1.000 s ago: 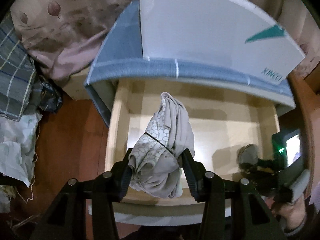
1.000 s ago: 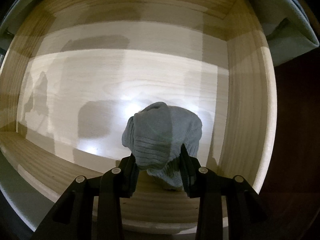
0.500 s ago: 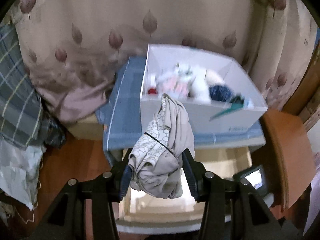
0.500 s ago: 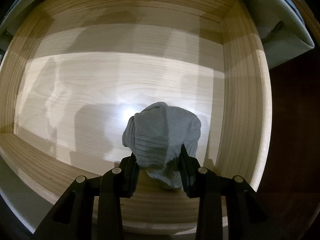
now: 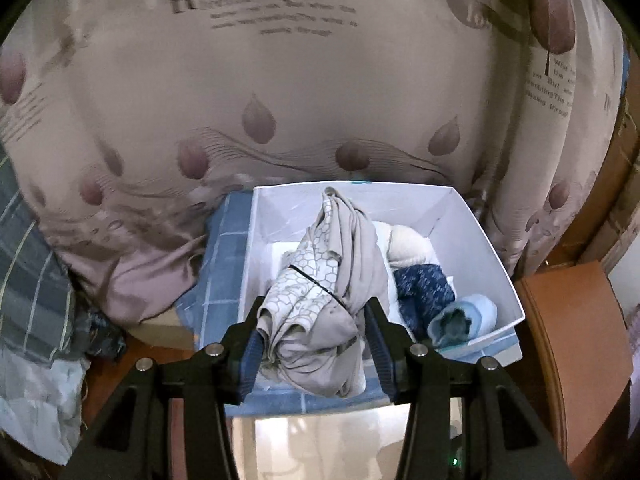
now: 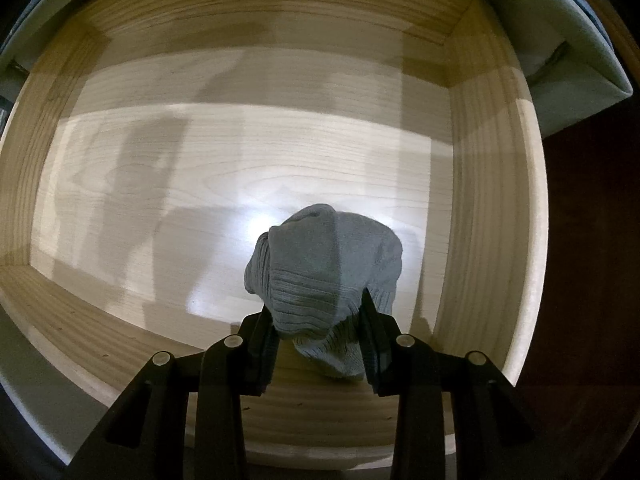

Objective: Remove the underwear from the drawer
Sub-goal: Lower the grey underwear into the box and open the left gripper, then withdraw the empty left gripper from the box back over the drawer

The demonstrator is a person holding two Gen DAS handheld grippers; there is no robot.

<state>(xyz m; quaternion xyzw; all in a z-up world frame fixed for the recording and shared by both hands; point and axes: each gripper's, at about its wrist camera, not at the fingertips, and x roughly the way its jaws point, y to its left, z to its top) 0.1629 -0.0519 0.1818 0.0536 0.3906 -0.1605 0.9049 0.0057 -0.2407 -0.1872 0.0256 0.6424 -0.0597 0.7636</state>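
Note:
My left gripper (image 5: 312, 336) is shut on a bundle of beige underwear (image 5: 328, 296) with a honeycomb print, held in front of and above a white box (image 5: 496, 248). The box holds several folded garments: a cream one (image 5: 412, 246), a dark blue one (image 5: 424, 288) and a light blue one (image 5: 464, 320). In the right wrist view my right gripper (image 6: 318, 320) points down into a pale wooden drawer (image 6: 488, 200) and is shut on a grey-blue ribbed garment (image 6: 324, 276). The rest of the drawer floor shows only shadows.
The white box stands on a blue checked cloth (image 5: 224, 272) over the cabinet top. A beige curtain (image 5: 280, 80) with leaf prints hangs behind. A plaid fabric heap (image 5: 28, 280) lies at the left, brown wooden furniture (image 5: 568, 344) at the right.
My left gripper has risen with the beige underwear from over the drawer to in front of the white box, whose inside now shows. The right gripper has kept still on the grey-blue garment.

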